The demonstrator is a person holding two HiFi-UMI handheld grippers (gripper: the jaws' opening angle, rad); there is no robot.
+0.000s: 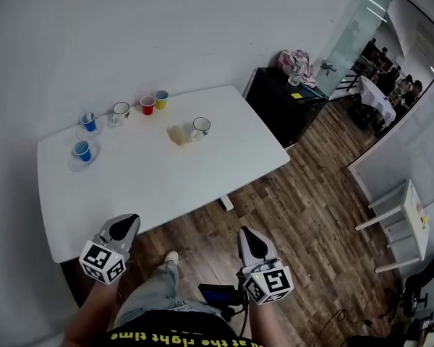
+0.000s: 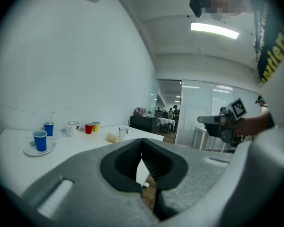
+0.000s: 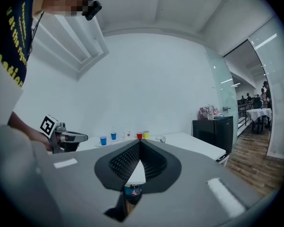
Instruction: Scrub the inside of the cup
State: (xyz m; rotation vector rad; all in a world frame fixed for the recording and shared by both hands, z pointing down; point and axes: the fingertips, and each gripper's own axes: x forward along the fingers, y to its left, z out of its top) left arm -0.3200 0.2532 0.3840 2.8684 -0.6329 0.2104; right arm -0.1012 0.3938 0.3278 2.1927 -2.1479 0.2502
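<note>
Blue cups [image 1: 89, 121] [image 1: 82, 150] two, red cup [image 1: 147, 105] one, yellow cup [image 1: 161, 98] one; both tongs [image 1: 129, 221] [image 1: 247, 236] closed, empty.

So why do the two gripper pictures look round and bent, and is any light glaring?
Left gripper view: wide-angle lens, so the wall bows and the corners go black; the ceiling light blows out white. Right gripper view: same round bending, flat even light. Head view: milder bending along the white table, soft shadow beneath it on the wooden floor.
</note>
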